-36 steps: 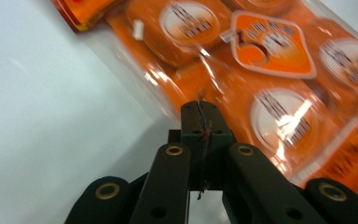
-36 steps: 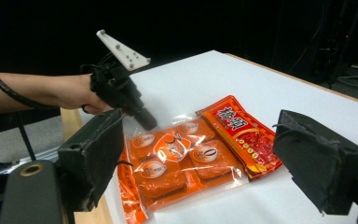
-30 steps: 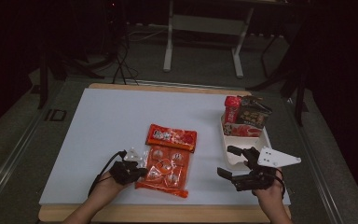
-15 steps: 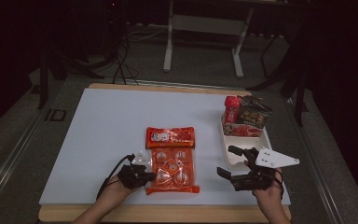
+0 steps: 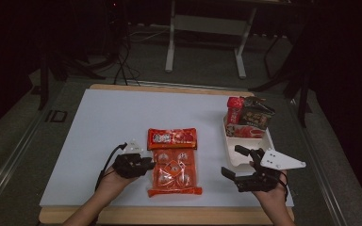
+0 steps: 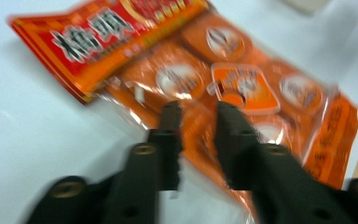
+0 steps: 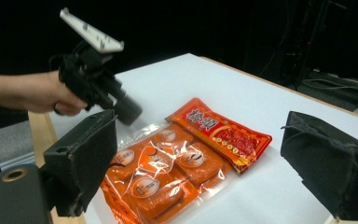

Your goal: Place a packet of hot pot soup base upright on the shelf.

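An orange and red snack packet lies flat near the front of the white table. My left gripper hovers just over the packet's left edge. In the left gripper view its jaws stand a little apart above the packet; they have just been opening and nothing is pinched between them. My right gripper stands to the packet's right, by the tray. Its jaws have just been opening wider, with nothing between them. The right gripper view shows the packet and the left gripper above it.
A white tray at the right holds several snack packs at its far end. The table's wooden front edge runs just behind both hands. A metal stand and cables lie on the dark floor beyond.
The packet has been turned from a slant to lie straight. The left gripper has let go of it, parted its jaws and lifted slightly. The right gripper has stayed put.
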### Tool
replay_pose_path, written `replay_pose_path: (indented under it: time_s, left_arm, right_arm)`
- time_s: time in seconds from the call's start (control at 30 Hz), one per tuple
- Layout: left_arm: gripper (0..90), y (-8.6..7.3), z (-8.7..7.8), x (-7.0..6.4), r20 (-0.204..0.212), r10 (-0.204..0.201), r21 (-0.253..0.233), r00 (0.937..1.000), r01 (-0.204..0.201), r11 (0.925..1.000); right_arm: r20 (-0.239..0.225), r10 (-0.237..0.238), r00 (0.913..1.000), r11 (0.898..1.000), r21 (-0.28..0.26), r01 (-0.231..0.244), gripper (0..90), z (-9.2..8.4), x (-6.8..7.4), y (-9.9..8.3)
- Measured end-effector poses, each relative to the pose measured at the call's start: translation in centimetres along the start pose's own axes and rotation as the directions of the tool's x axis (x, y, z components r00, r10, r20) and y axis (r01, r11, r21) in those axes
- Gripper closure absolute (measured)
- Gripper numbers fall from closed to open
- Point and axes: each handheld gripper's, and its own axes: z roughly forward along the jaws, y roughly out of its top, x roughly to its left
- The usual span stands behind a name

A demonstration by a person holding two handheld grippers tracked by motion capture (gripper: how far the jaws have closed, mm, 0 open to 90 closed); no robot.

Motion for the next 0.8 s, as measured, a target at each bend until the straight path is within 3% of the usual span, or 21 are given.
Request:
replay_pose_path:
  time_s: [0.13,0.3,0.4,0.73,0.8]
  left_arm:
    - [57.6,0.5,-0.2,0.9,0.007,-0.016,-0.021,0.9998,0.016,0.9996]
    - [56.4,0.7,-0.2,2.0,0.013,-0.023,-0.059,0.9996,0.024,0.9980]
    - [52.9,0.8,0.1,2.9,0.015,-0.051,-0.066,0.9986,0.052,0.9965]
    - [38.6,1.4,1.6,5.7,-0.031,-0.125,-0.081,0.9916,0.122,0.9892]
    - [29.8,1.5,2.0,6.2,-0.051,-0.139,-0.077,0.9890,0.135,0.9879]
  right_arm:
    - [-0.003,-0.020,0.9998,1.000,0.011,0.020,10.5,0.1,0.2,0.0]
    - [-0.002,-0.034,0.9994,0.999,0.020,0.034,10.1,0.2,0.5,0.0]
    - [-0.008,-0.034,0.9994,0.999,0.018,0.034,9.9,0.3,0.5,0.0]
    - [-0.007,-0.040,0.9992,0.997,0.059,0.041,9.9,0.8,0.6,-0.2]
    - [-0.012,-0.043,0.9990,0.997,0.060,0.043,9.9,0.8,0.7,-0.2]
